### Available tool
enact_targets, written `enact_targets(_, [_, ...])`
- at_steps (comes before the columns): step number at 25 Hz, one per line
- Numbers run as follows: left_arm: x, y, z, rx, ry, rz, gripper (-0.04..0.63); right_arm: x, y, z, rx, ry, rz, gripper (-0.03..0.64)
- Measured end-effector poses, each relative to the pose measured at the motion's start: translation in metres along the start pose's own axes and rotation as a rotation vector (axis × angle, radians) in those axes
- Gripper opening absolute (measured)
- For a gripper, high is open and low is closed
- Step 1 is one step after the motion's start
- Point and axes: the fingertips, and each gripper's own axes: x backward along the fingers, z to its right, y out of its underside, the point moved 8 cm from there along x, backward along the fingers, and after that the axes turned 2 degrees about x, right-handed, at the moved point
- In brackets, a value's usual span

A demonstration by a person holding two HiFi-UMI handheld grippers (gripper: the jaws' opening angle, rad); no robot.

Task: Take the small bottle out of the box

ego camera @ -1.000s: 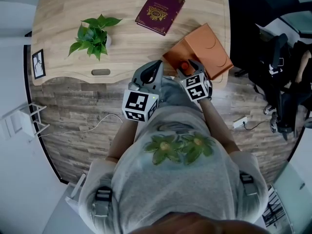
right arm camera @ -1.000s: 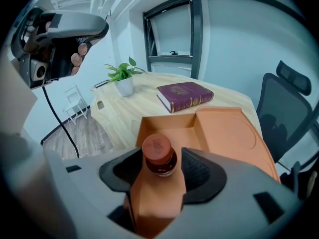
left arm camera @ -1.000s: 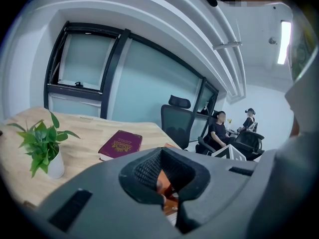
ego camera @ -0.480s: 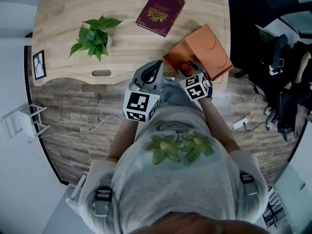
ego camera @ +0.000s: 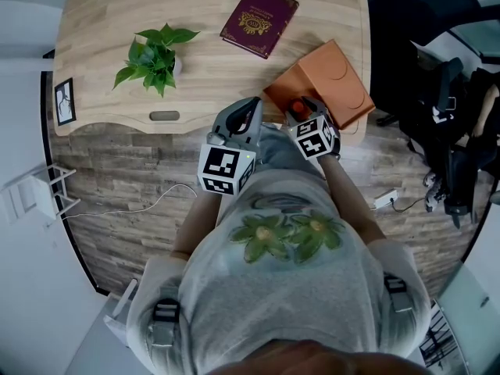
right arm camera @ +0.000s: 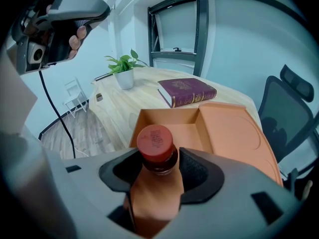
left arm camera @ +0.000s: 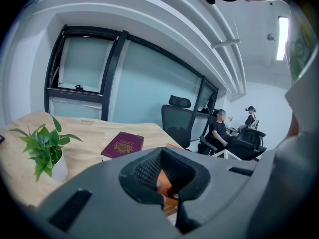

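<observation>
The right hand-held gripper (right arm camera: 159, 167) clamps the small bottle (right arm camera: 157, 146) by the open box (right arm camera: 167, 116) at the worktop's (ego camera: 203, 65) near right corner. The left hand-held gripper (left arm camera: 162, 177) has its jaws together.

Office, glass partitions (left arm camera: 149, 78), swivel chairs (left arm camera: 177, 121), wooden desk (ego camera: 203, 61)

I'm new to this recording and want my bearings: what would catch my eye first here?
The red-capped small bottle, clamped in the right gripper, dominates the right gripper view. Just beyond it the orange box lies open at the wooden desk's near right edge. Farther back sit a maroon book and a potted plant.
</observation>
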Motion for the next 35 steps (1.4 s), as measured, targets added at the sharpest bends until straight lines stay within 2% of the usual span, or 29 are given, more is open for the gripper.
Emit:
enact_targets(22, [-0.0017,0.0006,0.0042,-0.018,-0.007,-0.010,0.005,-0.0045,0.0060,0.0004,0.038,-0.015,0.004,0.221])
enact_targets(35, [0.0031,0.0017,0.0056,-0.018,-0.010,-0.011,0.005,0.0020,0.0048,0.0031,0.016,-0.009,0.018,0.220])
